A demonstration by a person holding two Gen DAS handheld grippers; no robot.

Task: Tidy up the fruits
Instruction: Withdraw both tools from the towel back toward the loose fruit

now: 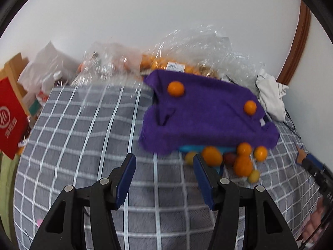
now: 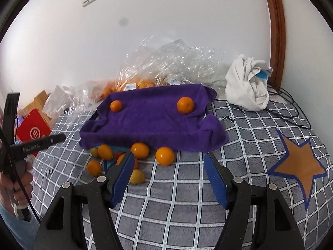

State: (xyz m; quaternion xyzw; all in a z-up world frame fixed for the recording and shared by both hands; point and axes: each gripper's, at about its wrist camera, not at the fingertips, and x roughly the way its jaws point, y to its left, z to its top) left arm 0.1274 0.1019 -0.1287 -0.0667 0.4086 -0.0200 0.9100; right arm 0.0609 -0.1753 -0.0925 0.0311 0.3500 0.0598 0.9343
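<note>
Surface: grey checked blanket (image 2: 177, 198) with an orange star patch (image 2: 299, 164), set against a white wall.
Tray: draped in a purple towel (image 2: 149, 123); two oranges sit on it, one at the left (image 2: 116, 105), one at the right (image 2: 185, 104).
Loose fruit: a cluster of oranges and small yellow fruits (image 2: 136, 176) lies on the blanket just in front of the towel's near edge, with one orange (image 2: 164, 155) at its right end.
Behind: crumpled clear plastic bags (image 2: 172, 62) holding more oranges; a white cloth bundle (image 2: 247, 87) to the right.
Left gripper (image 1: 164, 166): spread, nothing between its fingers, over bare blanket beside the cluster.
Right gripper (image 2: 168, 162): spread and empty, just short of the loose fruit.
</note>
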